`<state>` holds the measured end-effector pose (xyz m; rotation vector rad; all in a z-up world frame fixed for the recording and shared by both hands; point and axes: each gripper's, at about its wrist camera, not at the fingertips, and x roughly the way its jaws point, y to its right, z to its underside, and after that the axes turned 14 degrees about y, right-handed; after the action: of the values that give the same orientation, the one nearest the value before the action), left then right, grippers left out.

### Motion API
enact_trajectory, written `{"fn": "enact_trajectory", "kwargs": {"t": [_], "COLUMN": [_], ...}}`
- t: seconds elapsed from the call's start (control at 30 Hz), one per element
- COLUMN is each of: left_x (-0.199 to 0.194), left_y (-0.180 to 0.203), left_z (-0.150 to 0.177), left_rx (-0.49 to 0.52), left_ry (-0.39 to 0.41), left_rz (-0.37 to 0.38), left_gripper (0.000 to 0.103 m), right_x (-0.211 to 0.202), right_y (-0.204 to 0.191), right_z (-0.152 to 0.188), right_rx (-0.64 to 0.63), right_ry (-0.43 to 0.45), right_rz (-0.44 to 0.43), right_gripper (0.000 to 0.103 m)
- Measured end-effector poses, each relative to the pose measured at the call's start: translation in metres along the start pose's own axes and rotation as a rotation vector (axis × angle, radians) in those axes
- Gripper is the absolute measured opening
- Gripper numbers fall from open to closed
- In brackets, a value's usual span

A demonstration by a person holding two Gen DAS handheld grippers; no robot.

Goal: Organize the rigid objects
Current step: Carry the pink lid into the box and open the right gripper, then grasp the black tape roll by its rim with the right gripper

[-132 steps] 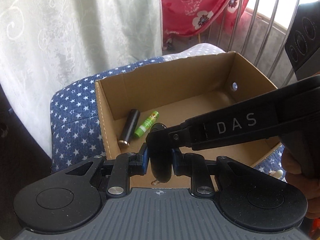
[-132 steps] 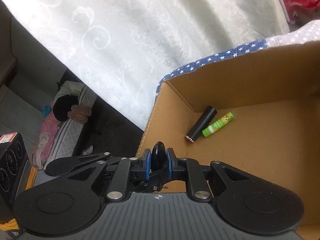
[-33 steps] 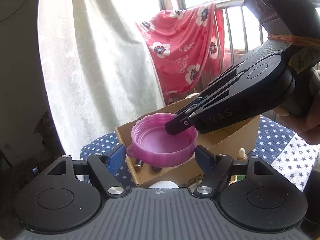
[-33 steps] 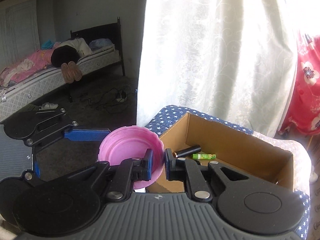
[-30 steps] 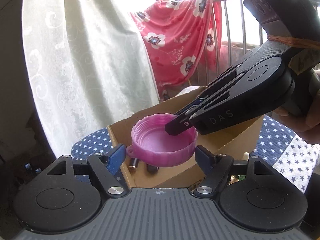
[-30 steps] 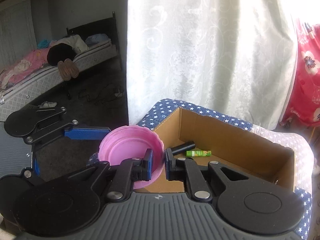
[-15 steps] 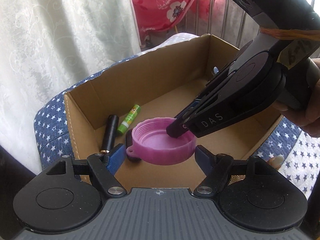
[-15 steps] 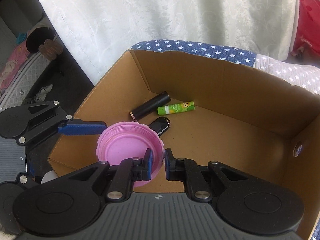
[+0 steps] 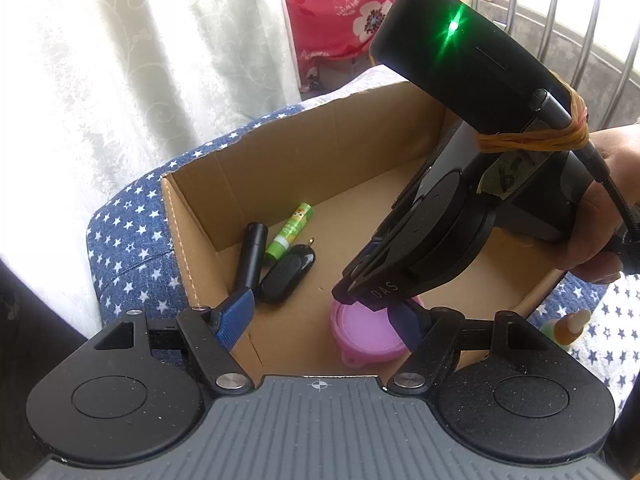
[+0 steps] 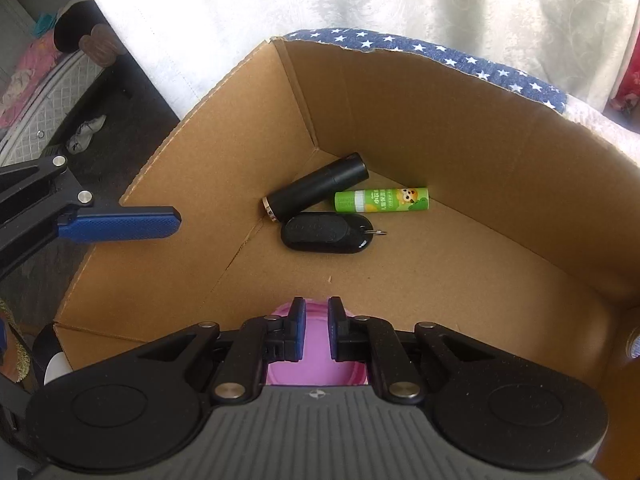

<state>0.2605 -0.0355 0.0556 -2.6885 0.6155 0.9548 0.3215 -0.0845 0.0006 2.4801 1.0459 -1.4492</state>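
Observation:
A pink plastic lid [image 9: 366, 330] lies low in the cardboard box [image 9: 280, 172], near its front wall. My right gripper [image 10: 316, 326] is inside the box with its fingers closed on the lid's rim; the lid [image 10: 316, 374] shows pink beneath them. My left gripper [image 9: 324, 316] is open and empty, its fingers wide apart over the box's front edge. A black tube [image 10: 316, 186], a green lip balm [image 10: 382, 200] and a black key fob [image 10: 326, 234] lie in the box's corner.
The box sits on a blue star-print cloth [image 9: 128, 240]. A small dropper bottle [image 9: 568, 326] lies on the cloth right of the box. A white curtain [image 9: 140, 60] and a red floral cloth [image 9: 340, 0] hang behind.
My right gripper has carried the pink lid from above the box down to the box floor. My left gripper has stayed open and followed to the box's front edge.

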Motion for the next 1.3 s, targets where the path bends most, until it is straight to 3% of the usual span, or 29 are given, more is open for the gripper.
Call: {"fn": "enact_trajectory", "kwargs": {"t": [0.3, 0.57, 0.67, 0.77, 1.0, 1.13, 1.3], "left_x": [-0.038, -0.096, -0.115, -0.127, -0.149, -0.159, -0.164], "left_y": [-0.009, -0.033, -0.042, -0.049, -0.050, -0.043, -0.027], "left_z": [0.000, 0.022, 0.037, 0.052, 0.083, 0.097, 0.113], "left_rx": [-0.046, -0.173, -0.229, -0.269, -0.326, -0.331, -0.333], "left_ry": [0.110, 0.259, 0.294, 0.312, 0.337, 0.365, 0.379], "left_rz": [0.007, -0.009, -0.026, -0.053, -0.057, -0.014, 0.058], "left_gripper": [0.074, 0.076, 0.077, 0.077, 0.077, 0.078, 0.079], "right_x": [-0.042, -0.018, -0.001, 0.007, -0.023, -0.075, -0.155], "right_y": [0.004, 0.012, 0.007, -0.010, -0.028, -0.031, -0.043], "right_z": [-0.007, 0.014, 0.016, 0.011, -0.004, 0.003, 0.035], "right_rx": [0.048, 0.002, 0.015, -0.028, -0.010, 0.021, 0.039], "right_ry": [0.058, -0.109, -0.170, -0.174, -0.041, 0.081, 0.281], "right_rz": [0.010, 0.118, 0.095, 0.089, 0.043, 0.037, 0.019], "right_gripper": [0.014, 0.014, 0.015, 0.015, 0.016, 0.016, 0.018]}}
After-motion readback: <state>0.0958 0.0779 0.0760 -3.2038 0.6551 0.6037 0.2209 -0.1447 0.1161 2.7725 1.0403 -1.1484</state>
